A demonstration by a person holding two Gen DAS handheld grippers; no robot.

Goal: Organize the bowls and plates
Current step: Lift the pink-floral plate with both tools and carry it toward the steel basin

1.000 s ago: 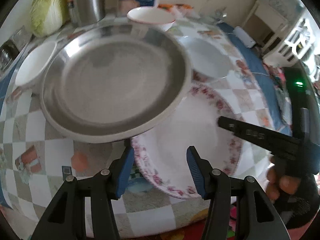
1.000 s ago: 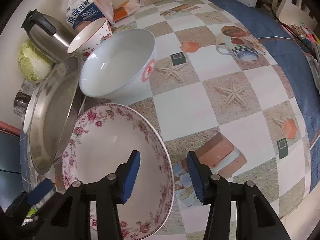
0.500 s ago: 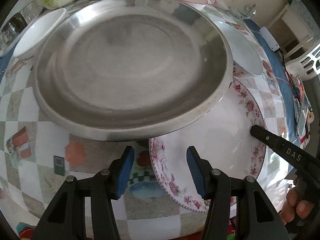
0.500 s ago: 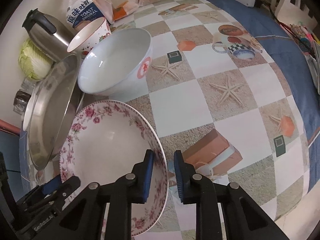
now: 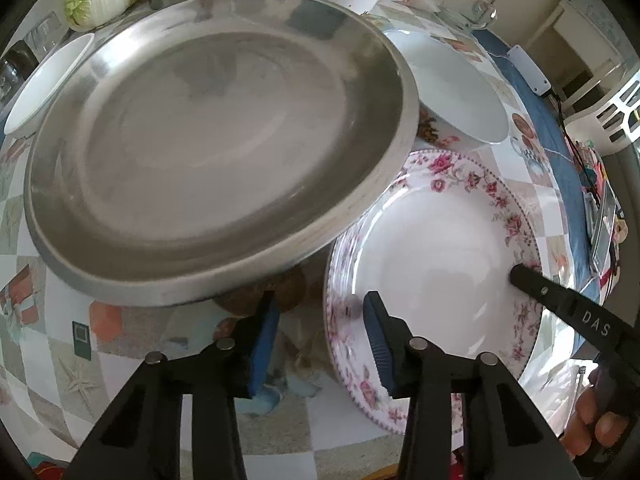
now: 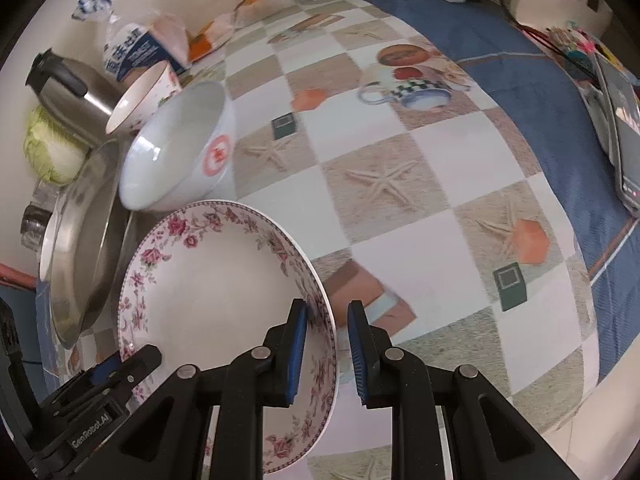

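A white plate with a pink floral rim (image 6: 208, 280) is lifted and tilted off the table; it also shows in the left wrist view (image 5: 440, 252). My right gripper (image 6: 326, 344) is shut on its near rim. My left gripper (image 5: 320, 344) is open and empty, just in front of a large steel plate (image 5: 208, 152), with its right finger over the floral plate's rim. The steel plate (image 6: 84, 248) lies left of the floral plate. A white bowl with a red emblem (image 6: 180, 152) stands behind it, also seen in the left wrist view (image 5: 452, 80).
A small floral cup (image 6: 144, 96), a steel kettle (image 6: 68, 96), a cabbage (image 6: 52, 152) and a bread bag (image 6: 136, 48) stand along the back wall. A small white bowl (image 5: 44, 84) sits left of the steel plate. A blue cloth (image 6: 560, 92) covers the table's right side.
My right gripper closed on the floral plate's rim and lifted it, tilting it. My left gripper moved forward toward the steel plate and stayed open.
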